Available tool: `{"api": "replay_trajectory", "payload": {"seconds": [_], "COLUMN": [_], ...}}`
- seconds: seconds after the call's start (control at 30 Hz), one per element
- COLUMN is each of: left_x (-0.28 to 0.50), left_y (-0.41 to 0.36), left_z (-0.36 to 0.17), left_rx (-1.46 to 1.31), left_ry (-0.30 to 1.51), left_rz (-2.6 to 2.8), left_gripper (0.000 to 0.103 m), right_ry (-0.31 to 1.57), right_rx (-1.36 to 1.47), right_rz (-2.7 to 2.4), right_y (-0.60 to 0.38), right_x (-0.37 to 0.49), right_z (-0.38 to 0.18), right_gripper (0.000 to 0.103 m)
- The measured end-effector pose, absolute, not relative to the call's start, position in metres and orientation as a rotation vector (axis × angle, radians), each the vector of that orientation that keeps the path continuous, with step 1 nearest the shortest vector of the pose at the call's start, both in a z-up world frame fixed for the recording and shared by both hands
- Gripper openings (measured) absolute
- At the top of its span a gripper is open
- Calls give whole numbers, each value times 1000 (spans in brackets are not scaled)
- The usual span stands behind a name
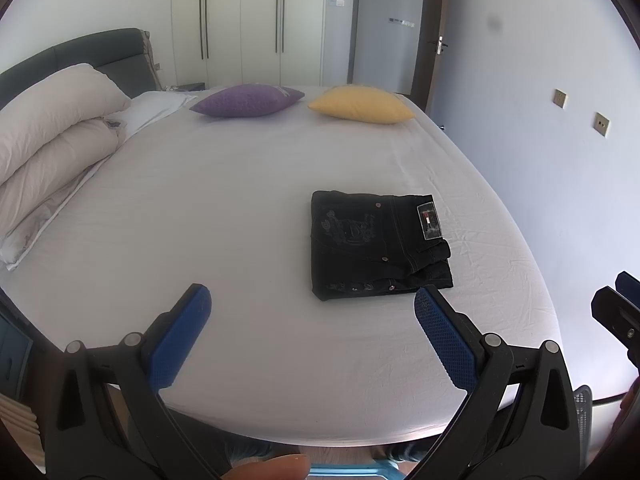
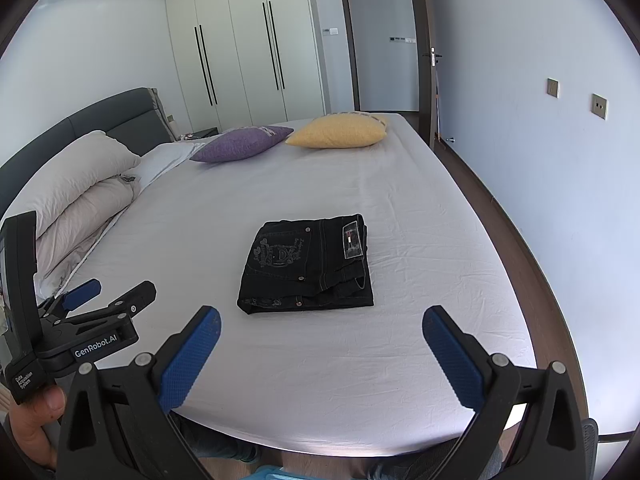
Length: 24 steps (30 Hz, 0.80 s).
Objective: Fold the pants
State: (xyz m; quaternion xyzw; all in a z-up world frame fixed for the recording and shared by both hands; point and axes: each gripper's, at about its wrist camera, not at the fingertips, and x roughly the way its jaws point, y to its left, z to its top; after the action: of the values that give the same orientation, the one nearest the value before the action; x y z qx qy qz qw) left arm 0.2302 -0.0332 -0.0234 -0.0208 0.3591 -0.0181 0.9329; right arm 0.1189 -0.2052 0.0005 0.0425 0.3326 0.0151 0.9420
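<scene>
Left gripper [image 1: 312, 300] held above the near edge of the bed [image 1: 240, 208], blue fingers [image 1: 180, 340] spread wide, nothing between them, not touching the sheet. Right gripper [image 2: 320, 320] likewise above the near edge, blue fingers [image 2: 452, 360] spread wide and pinching nothing. In the right wrist view the left gripper [image 2: 108, 294] shows at lower left, held in a hand [image 2: 28, 420], jaws apart, clear of the pants. In the left wrist view part of the right gripper shows at the right edge; its jaws cannot be read there. Pants [image 2: 308, 264], black denim, lie folded into a compact rectangular bundle on the white sheet, toward the near right part of the bed, in from both the near and right edges, well apart from both grippers. Waistband label [image 2: 352, 240] faces up on the bundle's right side; embroidered pocket design on its left side; rivets visible along the near fold. Sheet slightly wrinkled around the bundle. Rolled beige duvet [image 1: 52, 136] along the left edge by the dark headboard [image 2: 100, 120]. Purple cushion [image 1: 248, 100] and yellow cushion [image 1: 360, 104] side by side at the far edge, close but apart. Beyond the bed: white wardrobe [image 2: 240, 52] and open doorway [image 2: 380, 40].
</scene>
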Motion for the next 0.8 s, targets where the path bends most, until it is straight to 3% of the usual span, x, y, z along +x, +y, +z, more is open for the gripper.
{"api": "replay_trajectory", "payload": {"seconds": [0.8], "left_x": [240], "left_y": [-34], "left_z": [-31], "left_rx": [-23], "left_ry": [745], "left_rz": [-39], "left_gripper": [103], "right_ry": [693], "right_rx": [91], "right_rz": [23], "right_y": [-205], "right_x": [115], "right_z": [-9], "right_gripper": [103]}}
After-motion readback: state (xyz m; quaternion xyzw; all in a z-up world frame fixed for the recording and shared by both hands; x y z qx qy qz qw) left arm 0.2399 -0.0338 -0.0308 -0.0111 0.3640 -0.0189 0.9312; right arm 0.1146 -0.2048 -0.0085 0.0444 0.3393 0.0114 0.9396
